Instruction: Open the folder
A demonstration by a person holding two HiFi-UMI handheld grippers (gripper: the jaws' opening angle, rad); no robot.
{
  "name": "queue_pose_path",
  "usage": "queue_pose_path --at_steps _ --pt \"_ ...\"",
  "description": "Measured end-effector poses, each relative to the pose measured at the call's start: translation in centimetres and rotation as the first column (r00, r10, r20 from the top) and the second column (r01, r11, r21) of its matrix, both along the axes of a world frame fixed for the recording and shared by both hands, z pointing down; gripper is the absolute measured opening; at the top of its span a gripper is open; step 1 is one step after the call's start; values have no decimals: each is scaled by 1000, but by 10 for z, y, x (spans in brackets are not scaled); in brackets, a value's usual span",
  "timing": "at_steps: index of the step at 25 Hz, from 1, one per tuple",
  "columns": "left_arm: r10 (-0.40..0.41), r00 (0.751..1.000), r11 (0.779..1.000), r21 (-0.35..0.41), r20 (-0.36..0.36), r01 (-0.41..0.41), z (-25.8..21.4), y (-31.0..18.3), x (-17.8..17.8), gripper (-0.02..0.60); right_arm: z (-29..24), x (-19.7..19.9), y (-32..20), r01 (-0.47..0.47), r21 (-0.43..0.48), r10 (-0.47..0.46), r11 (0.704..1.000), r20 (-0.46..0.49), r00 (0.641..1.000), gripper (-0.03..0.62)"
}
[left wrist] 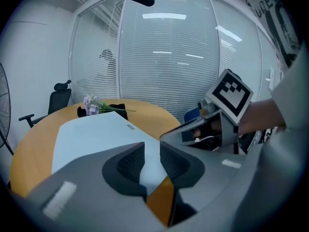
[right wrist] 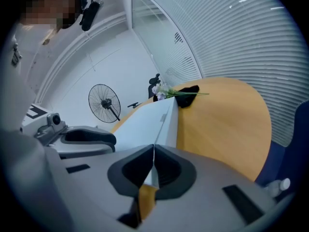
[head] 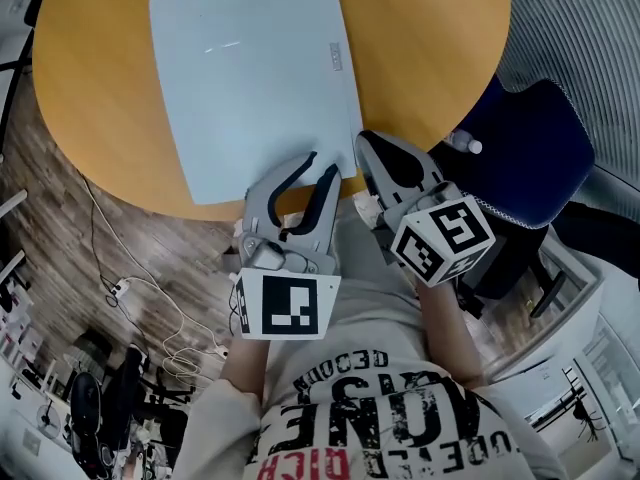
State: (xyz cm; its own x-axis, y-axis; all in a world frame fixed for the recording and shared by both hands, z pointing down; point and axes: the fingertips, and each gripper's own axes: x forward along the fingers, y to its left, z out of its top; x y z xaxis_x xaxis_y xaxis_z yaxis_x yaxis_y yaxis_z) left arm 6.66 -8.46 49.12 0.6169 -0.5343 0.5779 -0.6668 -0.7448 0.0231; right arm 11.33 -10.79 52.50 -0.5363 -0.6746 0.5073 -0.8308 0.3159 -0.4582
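A pale blue-white folder lies shut and flat on the round wooden table, with a small label near its right edge. My left gripper hovers over the folder's near right corner. Its jaws stand open, and nothing is between them in the left gripper view. My right gripper sits just right of that same corner, beside the folder's edge. In the right gripper view its pads meet, and the folder shows beyond them, not gripped.
A blue chair stands close on the right of the table, with a white-capped bottle by it. Flowers and a black object lie at the table's far side. A fan and a black office chair stand beyond. Cables trail on the floor.
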Motion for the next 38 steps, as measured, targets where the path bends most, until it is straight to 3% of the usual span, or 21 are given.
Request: queue_pose_path --at_steps 7,14,22,27,31,38 --pt "115 990 993 9 79 -117 4 9 9 138 7 -3 0 10 -19 -9 1000 13 1000 12" --pt "245 941 967 16 232 -255 20 25 23 169 10 -1 4 13 -24 -12 1000 33 999 12" --pt "278 901 952 28 334 -304 32 28 22 184 9 -2 3 19 -23 -19 1000 31 999 12" --pt "313 835 925 52 453 -375 44 31 29 190 10 -1 1 18 -18 -17 1000 31 999 12" --pt "304 804 913 85 510 -399 50 24 31 190 9 -2 1 12 -13 -12 1000 30 999 12" --pt "279 800 913 113 531 -393 57 20 30 189 10 -1 1 6 -2 -6 1000 29 1000 12"
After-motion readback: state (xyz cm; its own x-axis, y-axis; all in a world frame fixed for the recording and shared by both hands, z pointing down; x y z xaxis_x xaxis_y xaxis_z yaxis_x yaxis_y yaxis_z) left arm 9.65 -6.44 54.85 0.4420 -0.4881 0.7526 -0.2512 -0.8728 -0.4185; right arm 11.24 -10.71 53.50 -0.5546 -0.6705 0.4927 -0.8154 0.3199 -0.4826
